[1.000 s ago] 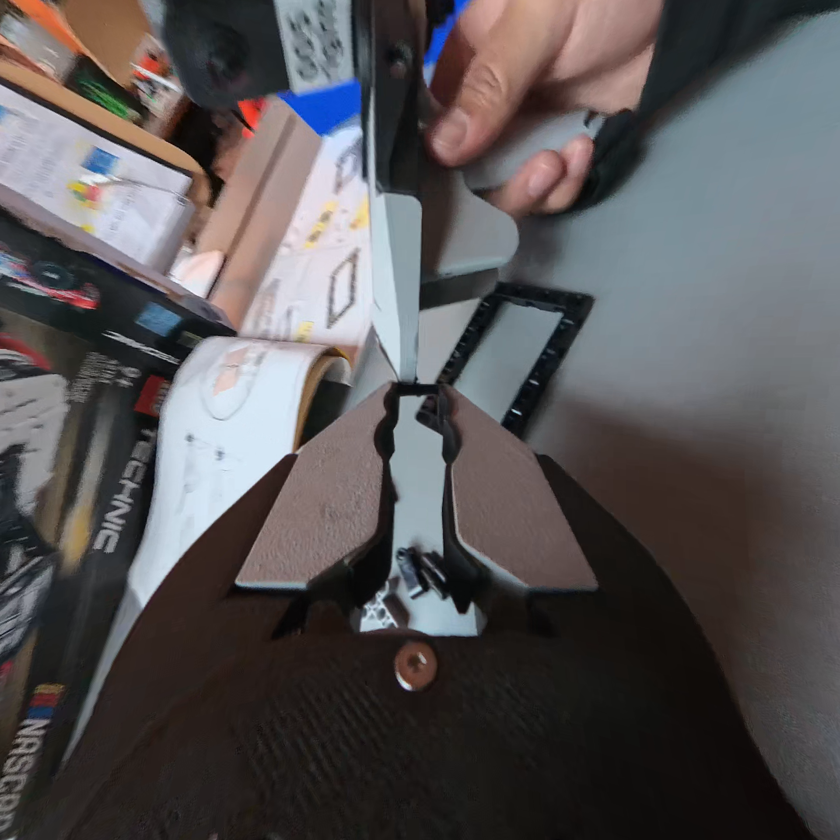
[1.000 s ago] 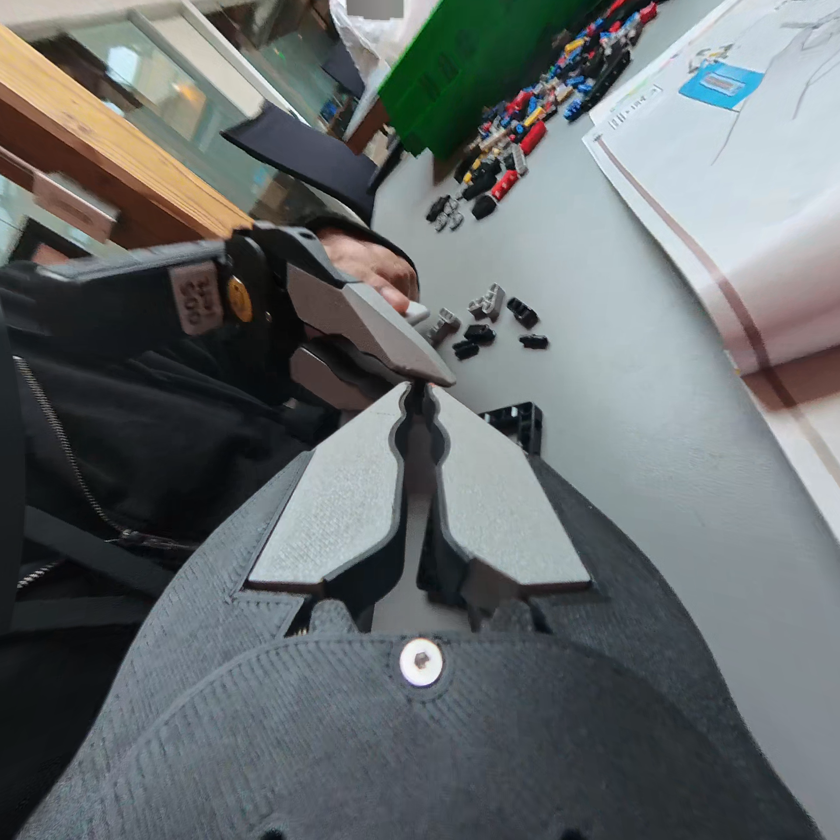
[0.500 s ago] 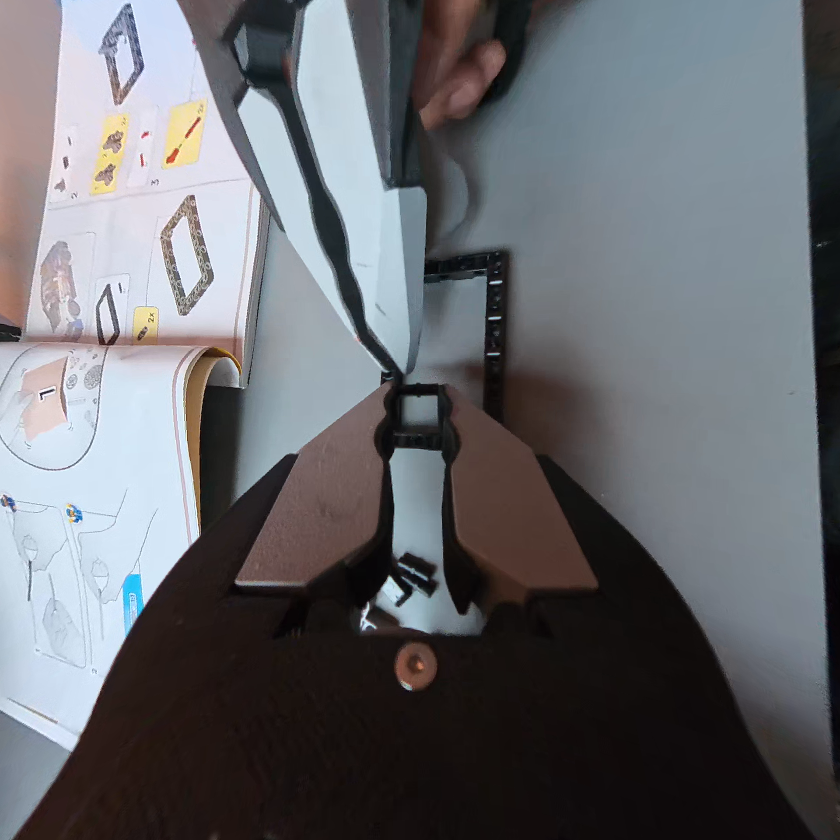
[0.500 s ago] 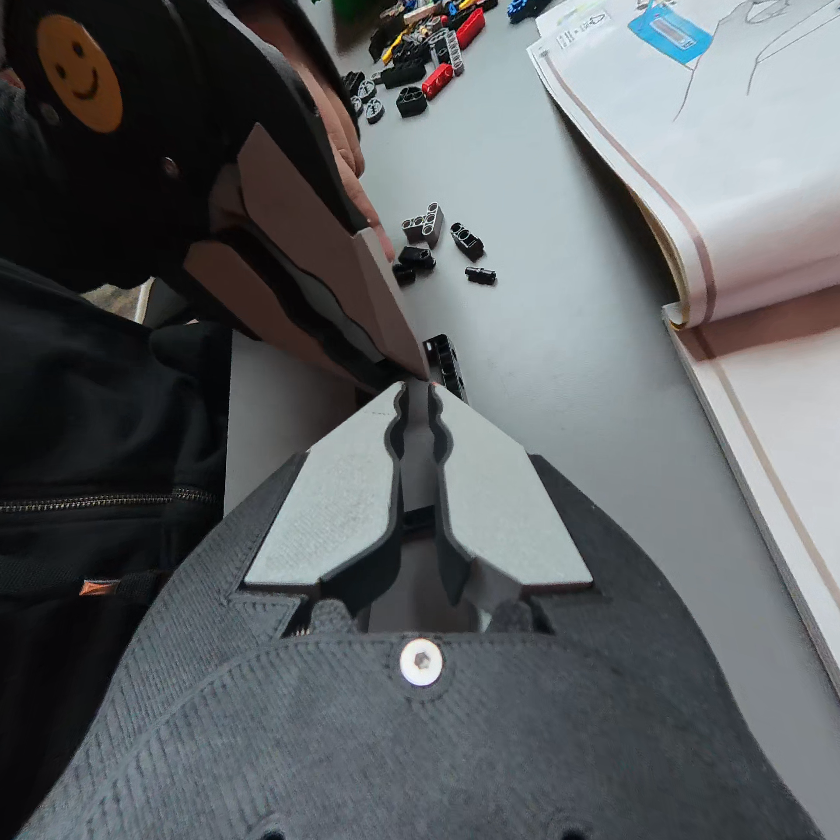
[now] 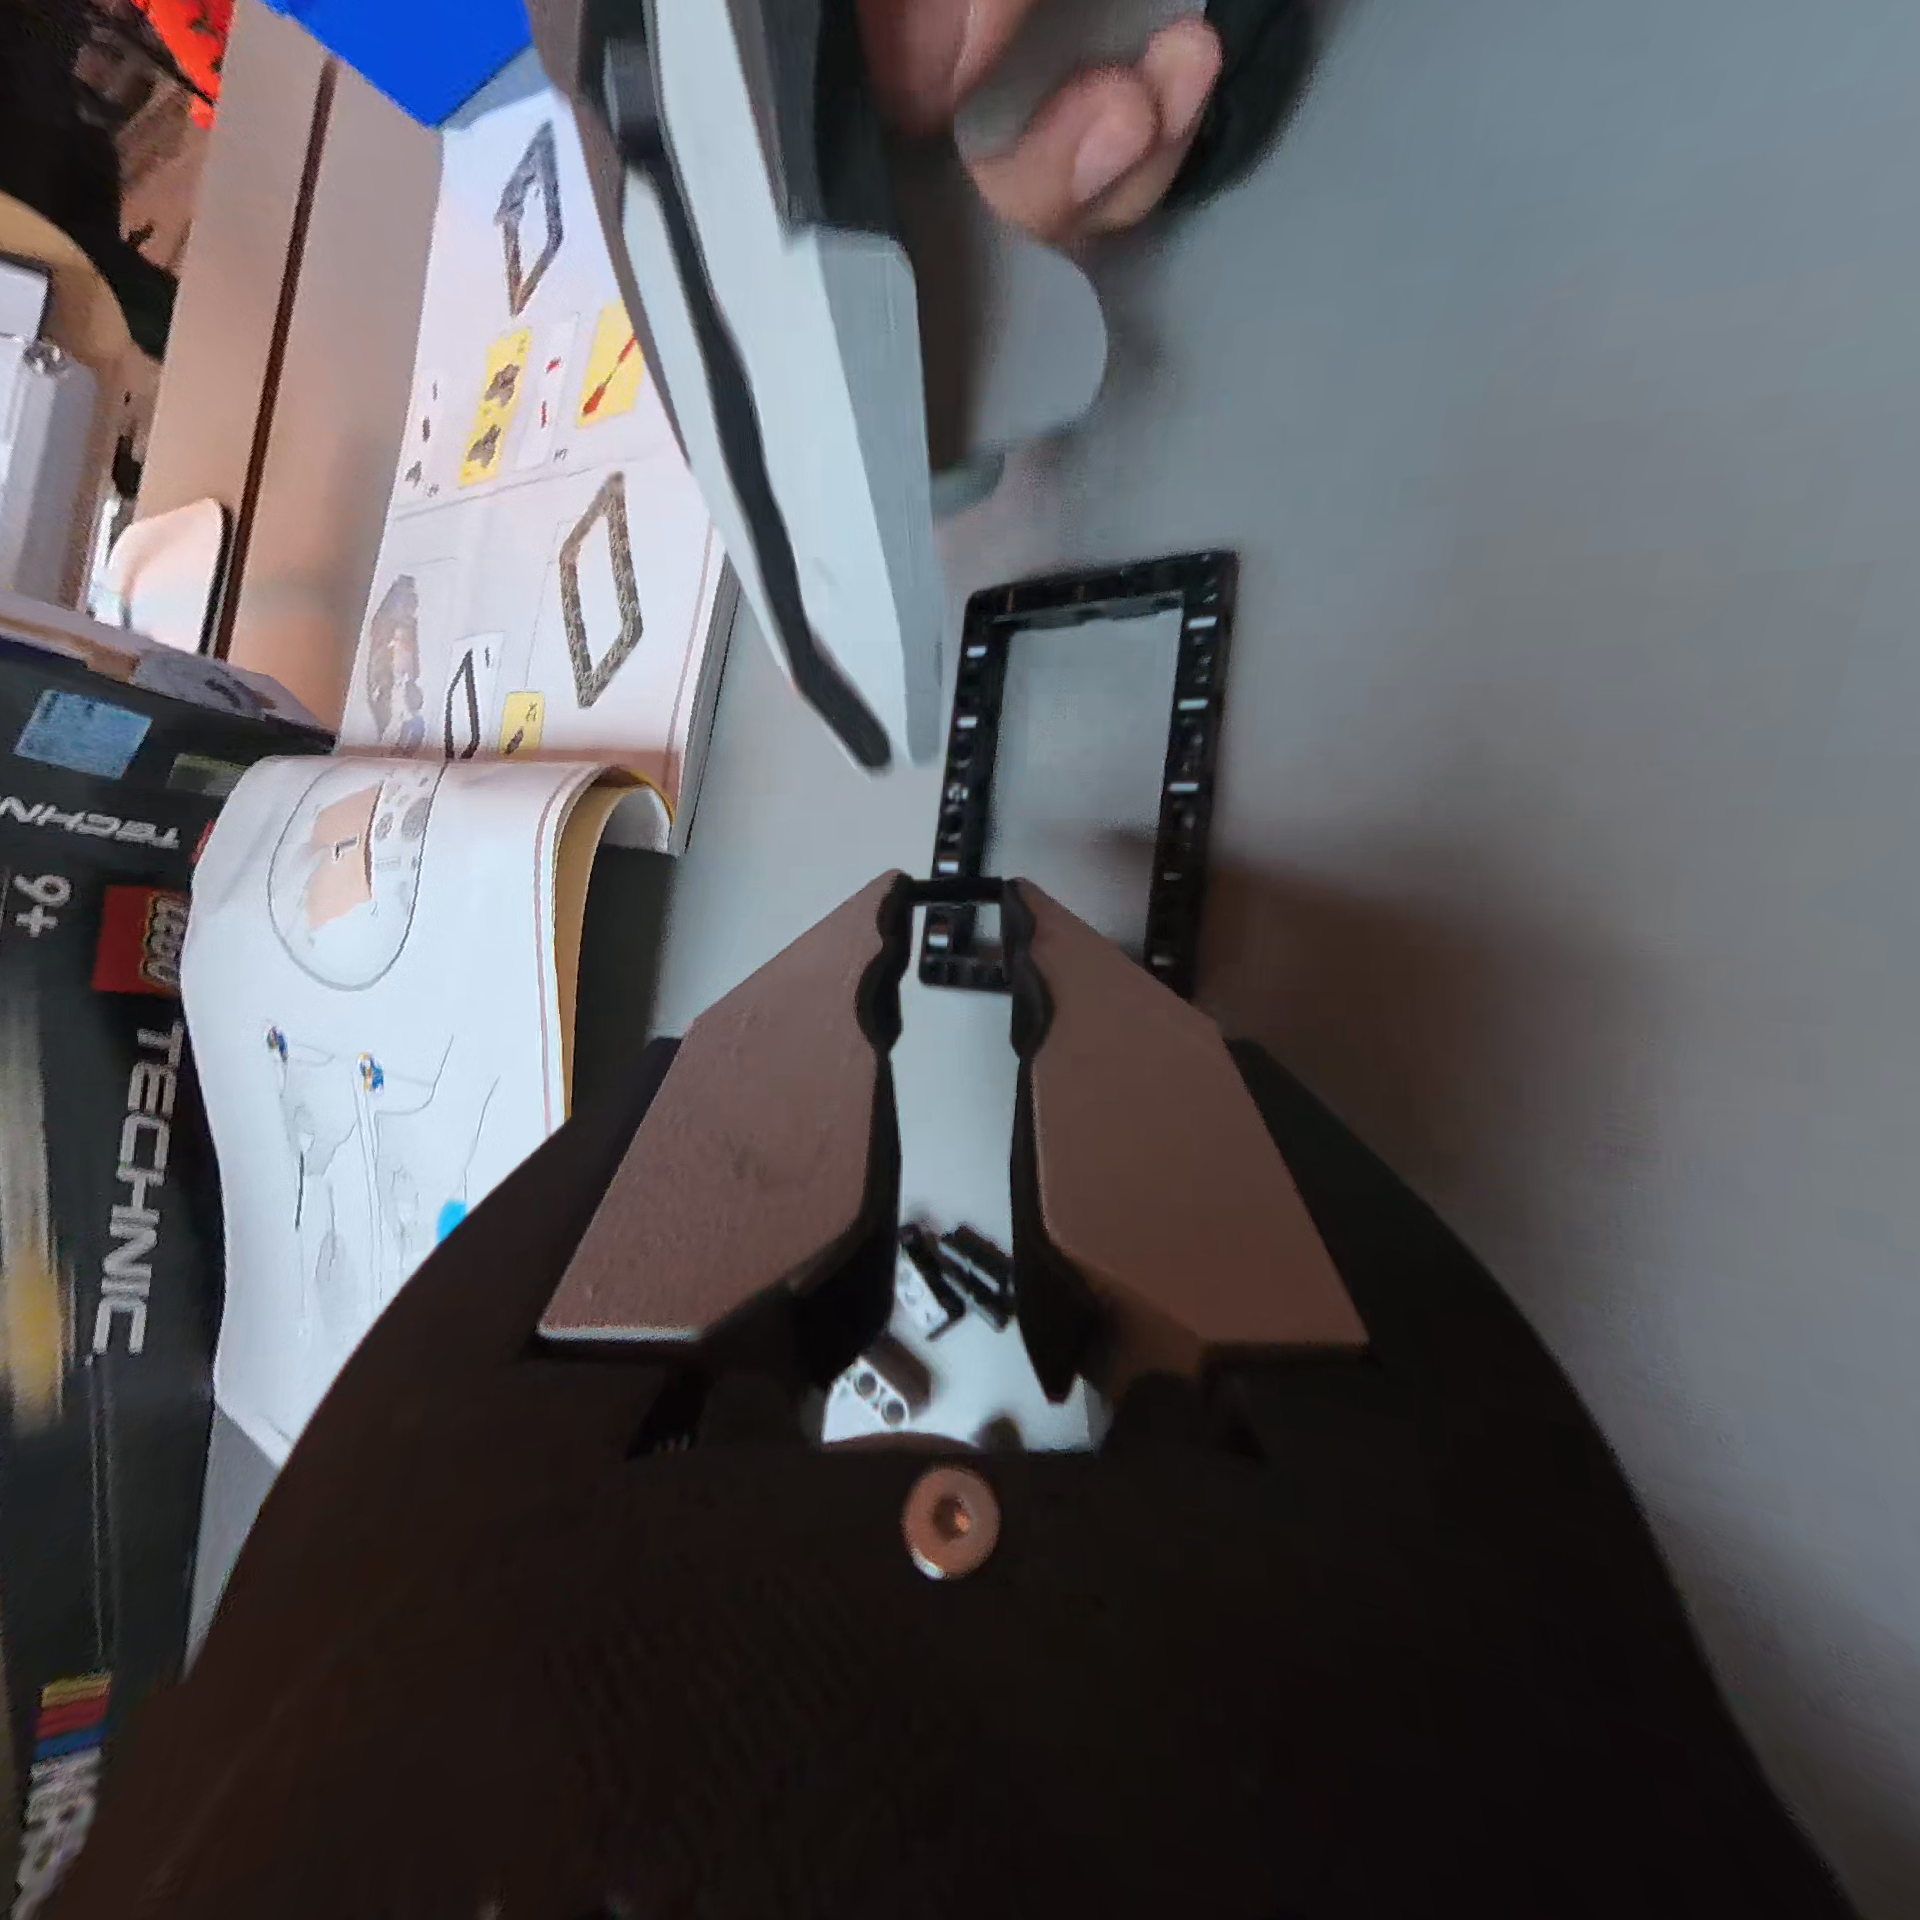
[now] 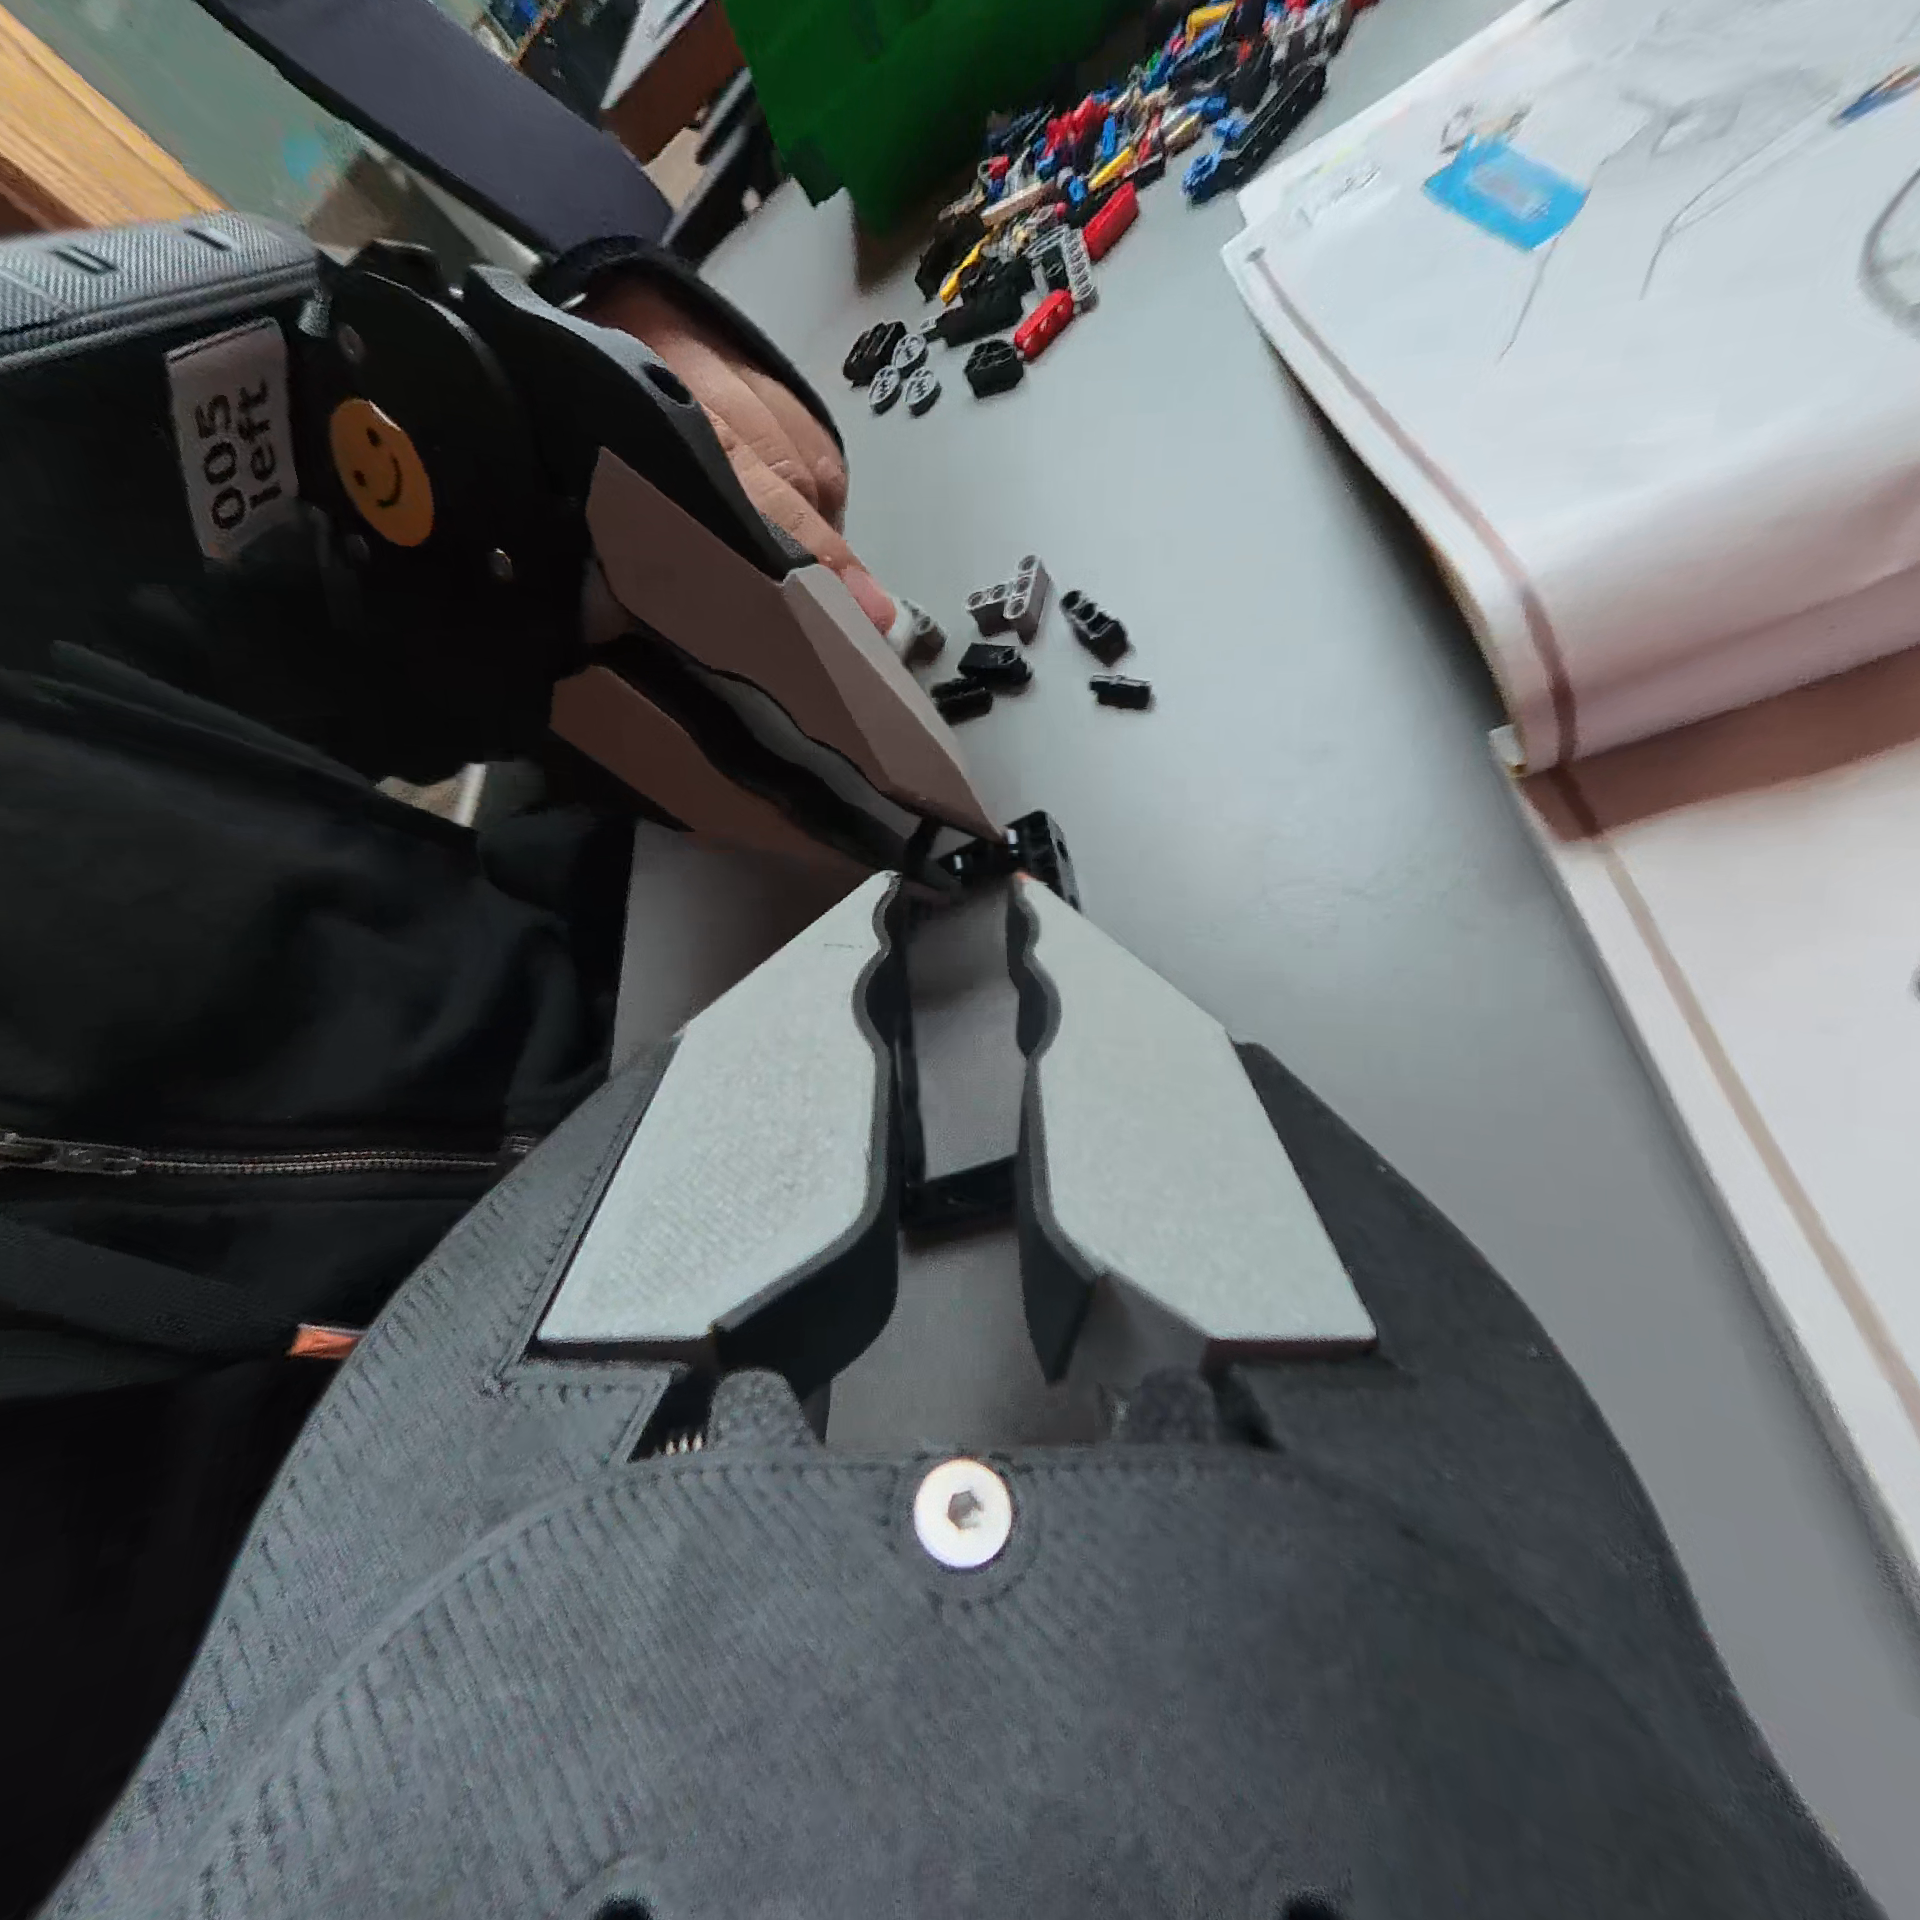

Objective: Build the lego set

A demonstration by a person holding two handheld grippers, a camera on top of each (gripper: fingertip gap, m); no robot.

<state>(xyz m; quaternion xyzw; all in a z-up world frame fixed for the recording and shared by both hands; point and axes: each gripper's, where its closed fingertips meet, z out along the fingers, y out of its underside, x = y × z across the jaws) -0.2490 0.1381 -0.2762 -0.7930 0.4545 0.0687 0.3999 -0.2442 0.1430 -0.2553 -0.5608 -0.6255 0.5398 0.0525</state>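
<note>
My left gripper (image 5: 956, 904), with brown fingers, is shut on a small black square frame (image 5: 961, 935) held just above the grey table. A larger black rectangular frame (image 5: 1190, 748) lies flat on the table right behind it. My right gripper (image 6: 951, 899), with grey fingers, hovers over that large frame (image 6: 956, 1195), whose bars show through the narrow gap between its jaws. It holds nothing. In the left wrist view the right gripper (image 5: 888, 748) comes down from the top, its tips a little beyond the small frame. In the right wrist view the left gripper (image 6: 961, 836) meets my tips from the left.
An open instruction booklet (image 5: 416, 1039) lies beside the frames and also shows in the right wrist view (image 6: 1610, 416). A black set box (image 5: 94, 1143) is at the left. Several small black and grey parts (image 6: 1029, 644) lie nearby; a coloured parts pile (image 6: 1091, 187) and a green box (image 6: 894, 94) are farther off.
The right gripper has drawn back from the left gripper's tips and its jaws have parted a little. The left gripper still holds the small frame and has turned slightly.
</note>
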